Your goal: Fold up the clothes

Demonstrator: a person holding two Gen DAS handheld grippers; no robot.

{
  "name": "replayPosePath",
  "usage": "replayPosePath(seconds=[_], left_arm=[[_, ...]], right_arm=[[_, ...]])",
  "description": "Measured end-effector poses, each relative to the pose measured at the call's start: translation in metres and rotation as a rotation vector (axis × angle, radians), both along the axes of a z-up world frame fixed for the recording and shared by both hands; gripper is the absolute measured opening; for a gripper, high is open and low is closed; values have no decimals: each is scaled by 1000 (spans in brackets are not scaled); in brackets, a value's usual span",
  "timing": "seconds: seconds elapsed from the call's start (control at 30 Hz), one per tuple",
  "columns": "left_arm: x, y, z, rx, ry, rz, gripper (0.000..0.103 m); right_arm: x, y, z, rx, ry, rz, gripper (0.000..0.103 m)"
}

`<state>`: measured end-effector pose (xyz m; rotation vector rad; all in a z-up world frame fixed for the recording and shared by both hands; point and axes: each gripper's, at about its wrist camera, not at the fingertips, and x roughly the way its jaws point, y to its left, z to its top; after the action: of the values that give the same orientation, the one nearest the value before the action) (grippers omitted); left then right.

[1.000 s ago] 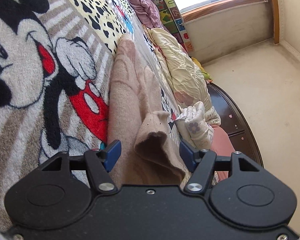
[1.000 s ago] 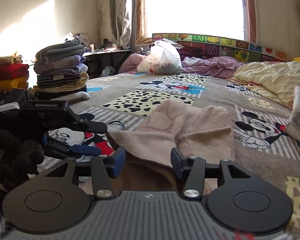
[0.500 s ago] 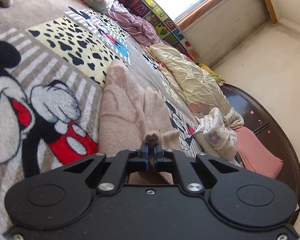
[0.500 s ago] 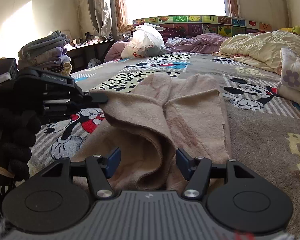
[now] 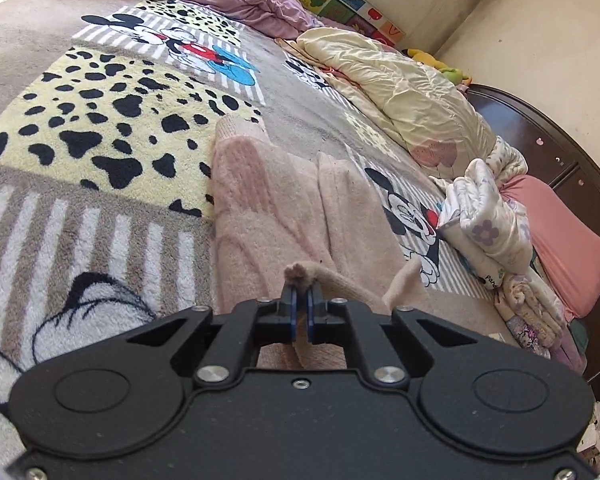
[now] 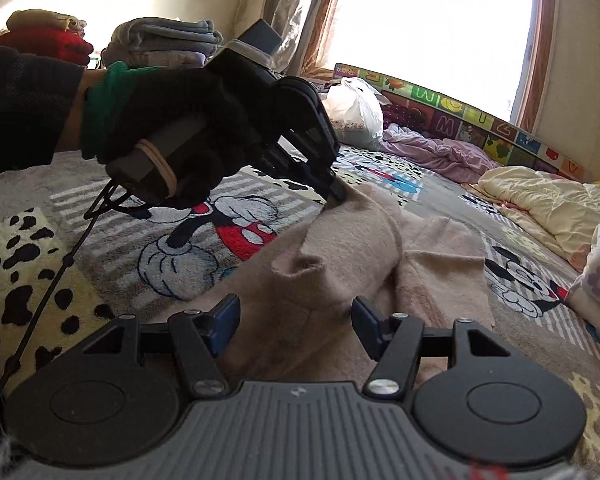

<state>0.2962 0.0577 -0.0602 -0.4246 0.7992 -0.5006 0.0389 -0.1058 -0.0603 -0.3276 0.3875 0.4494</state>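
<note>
Since a second ago the left gripper (image 5: 300, 302) has gone from spread-open to clamped, and the pink garment's (image 5: 276, 208) edge has risen off the bed with it. Its blue jaws are pressed together on a small tuft of that fabric, which pokes up just above the pads; in the right wrist view the same gripper (image 6: 338, 194), held by a black-gloved hand (image 6: 168, 128), pinches a raised peak of the cloth. The right gripper (image 6: 296, 316) has its jaws spread wide, holding nothing, with the lifted fold of the garment between and just beyond the blue fingertips (image 6: 226, 314). From the pinched point the garment drapes down onto the patterned blanket (image 5: 100, 128) covering the bed, the rest of it lying flat with two long sections side by side. Farther out lie a cream quilt (image 5: 400, 92), a floral bundle (image 5: 484, 220), a pink pillow (image 5: 568, 256) and a white plastic bag (image 6: 354, 114). Stacks of folded clothes (image 6: 168, 42) stand beyond the gloved hand.
</note>
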Motion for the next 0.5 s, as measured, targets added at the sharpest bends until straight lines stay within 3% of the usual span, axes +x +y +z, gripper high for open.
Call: replayPosePath(seconds=[0.23,0.33,0.4,0.5], left_arm=[[7,2,1,-29,33,14,2],[6,3,-1,-8,33,30,2],[8,-5,-4,70,31,23,2],[3,-7,3,131,0,44,13]], right_arm=[[-8,18,0,-90,-94,121,62],[-4,22,-6,-91,22,232,66],[3,23,-13,-91,124,277,73],[-1,23,-15,-116,127,294,74]])
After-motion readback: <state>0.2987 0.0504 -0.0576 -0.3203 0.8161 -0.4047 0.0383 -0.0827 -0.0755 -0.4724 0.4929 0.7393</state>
